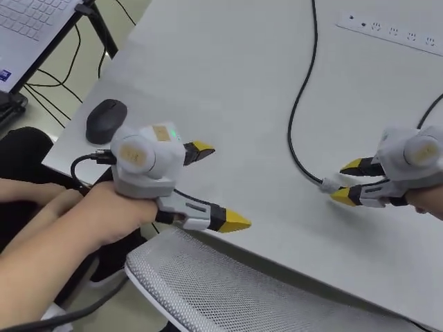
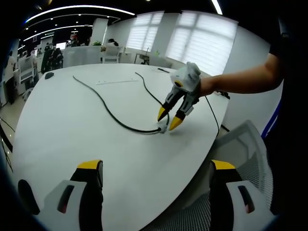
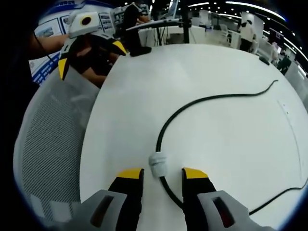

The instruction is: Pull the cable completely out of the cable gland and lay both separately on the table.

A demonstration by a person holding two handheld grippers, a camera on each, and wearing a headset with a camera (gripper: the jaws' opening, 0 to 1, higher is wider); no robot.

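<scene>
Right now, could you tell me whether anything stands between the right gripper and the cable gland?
Nothing visible does. The right gripper is open, and the white cable gland lies on the table at the gap between its yellow fingers, the black cable running through it.

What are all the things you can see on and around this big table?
table: one, white, under everything
cable: black, curving across the table to the gland; another black stretch lies by the head view's right edge
cable gland: one, white, on the cable's end, lying between the right gripper's jaws
mouse: one, black, near the table's left corner
power strip: one, white, far side of the table
laptop: one, pale keyboard, beyond the table's left edge
chair: one, grey mesh, at the near edge
left gripper: white with yellow tips, open, over the near edge
right gripper: same colours, open around the gland
hand: holding the left gripper
</scene>
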